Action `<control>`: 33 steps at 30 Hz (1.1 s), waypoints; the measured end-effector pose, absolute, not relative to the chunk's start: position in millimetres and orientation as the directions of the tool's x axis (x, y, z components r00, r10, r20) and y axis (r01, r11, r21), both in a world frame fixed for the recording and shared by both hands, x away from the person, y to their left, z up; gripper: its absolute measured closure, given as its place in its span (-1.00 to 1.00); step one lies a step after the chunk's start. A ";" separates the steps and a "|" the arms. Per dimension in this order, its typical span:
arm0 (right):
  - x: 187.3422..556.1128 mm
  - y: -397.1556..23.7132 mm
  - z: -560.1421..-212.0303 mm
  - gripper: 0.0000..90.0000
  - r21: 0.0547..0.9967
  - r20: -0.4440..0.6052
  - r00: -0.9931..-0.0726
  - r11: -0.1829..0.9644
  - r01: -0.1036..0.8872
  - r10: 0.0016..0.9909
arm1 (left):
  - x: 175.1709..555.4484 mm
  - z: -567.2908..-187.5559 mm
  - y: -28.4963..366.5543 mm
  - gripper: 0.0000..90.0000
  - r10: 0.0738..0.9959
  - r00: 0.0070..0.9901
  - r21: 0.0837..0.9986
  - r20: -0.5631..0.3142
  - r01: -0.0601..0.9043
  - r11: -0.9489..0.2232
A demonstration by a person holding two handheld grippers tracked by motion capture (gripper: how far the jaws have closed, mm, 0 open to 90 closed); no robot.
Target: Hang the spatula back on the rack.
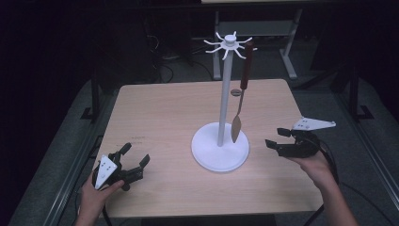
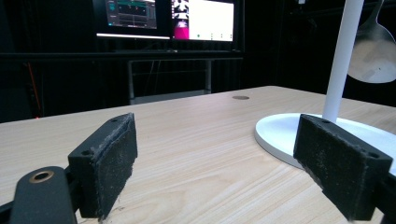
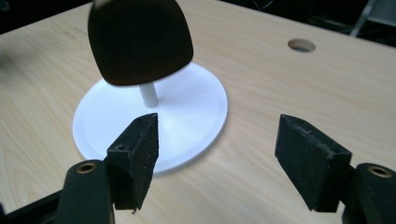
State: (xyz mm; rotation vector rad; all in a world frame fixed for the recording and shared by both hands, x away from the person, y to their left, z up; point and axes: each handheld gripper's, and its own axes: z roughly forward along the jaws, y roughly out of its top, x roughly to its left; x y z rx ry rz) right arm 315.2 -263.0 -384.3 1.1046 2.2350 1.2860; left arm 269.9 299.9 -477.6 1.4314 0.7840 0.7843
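One light, stiff spoon [image 1: 239, 101] hangs from the rack [image 1: 221, 143] just beside your right tool [image 1: 277, 139], whose jaws stand apart; grip its slim handle, since it swings freely.

Wooden table [image 1: 160, 117] and room surroundings.
Light wood-grain tabletop with a small round hole [image 1: 235, 92] near its far edge. Beyond it, a metal-framed bench [image 1: 256, 33] stands on grey carpet [image 1: 75, 141] in a dark room; cables lie on the floor. Two lit monitors [image 2: 168, 18] glow side by side behind the table.
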 end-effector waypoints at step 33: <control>284.0 -301.1 -455.0 -0.37 0.729 0.101 -0.492 0.272 0.628 0.865 | 269.4 -477.5 299.6 -0.71 0.841 0.540 1.000 0.007 0.002 -0.010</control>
